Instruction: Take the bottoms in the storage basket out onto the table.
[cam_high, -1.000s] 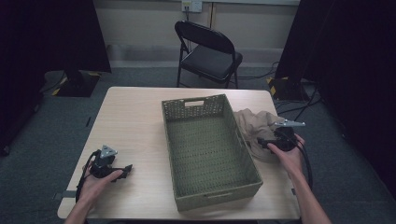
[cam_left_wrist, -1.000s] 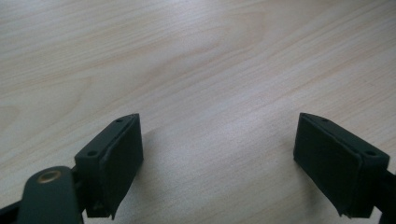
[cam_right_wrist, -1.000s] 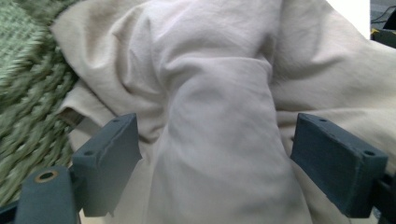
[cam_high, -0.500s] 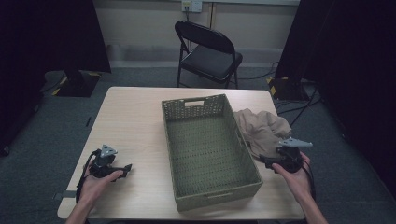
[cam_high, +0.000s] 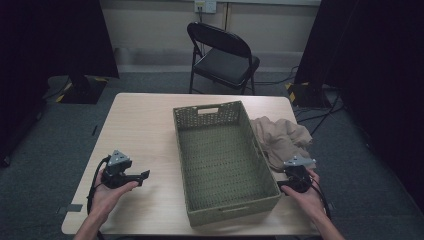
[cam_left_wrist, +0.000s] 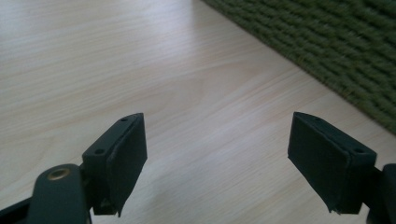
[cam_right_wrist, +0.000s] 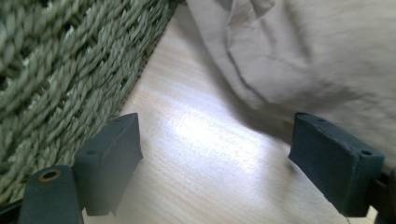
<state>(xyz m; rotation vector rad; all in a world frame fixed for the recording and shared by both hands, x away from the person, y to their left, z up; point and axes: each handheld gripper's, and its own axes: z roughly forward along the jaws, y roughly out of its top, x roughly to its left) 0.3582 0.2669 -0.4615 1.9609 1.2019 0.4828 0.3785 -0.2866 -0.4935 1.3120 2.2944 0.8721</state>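
A green woven basket stands empty in the middle of the table. A crumpled beige cloth lies against its right side. My right gripper is low by the basket's near right corner, just short of the cloth. In the right gripper view its jaws stand open over bare wood, with the basket wall to the left and the cloth ahead. My left gripper is held over the table left of the basket. It is open with nothing between its jaws, and the basket is at upper right.
The light wood table has bare room left of the basket. A black folding chair stands beyond the far edge. Cables lie on the floor at the right, and dark curtains hang on both sides.
My right gripper has drawn back off the cloth toward the person, ending by the basket's near right corner. The left gripper has lifted slightly. The cloth and basket stay put.
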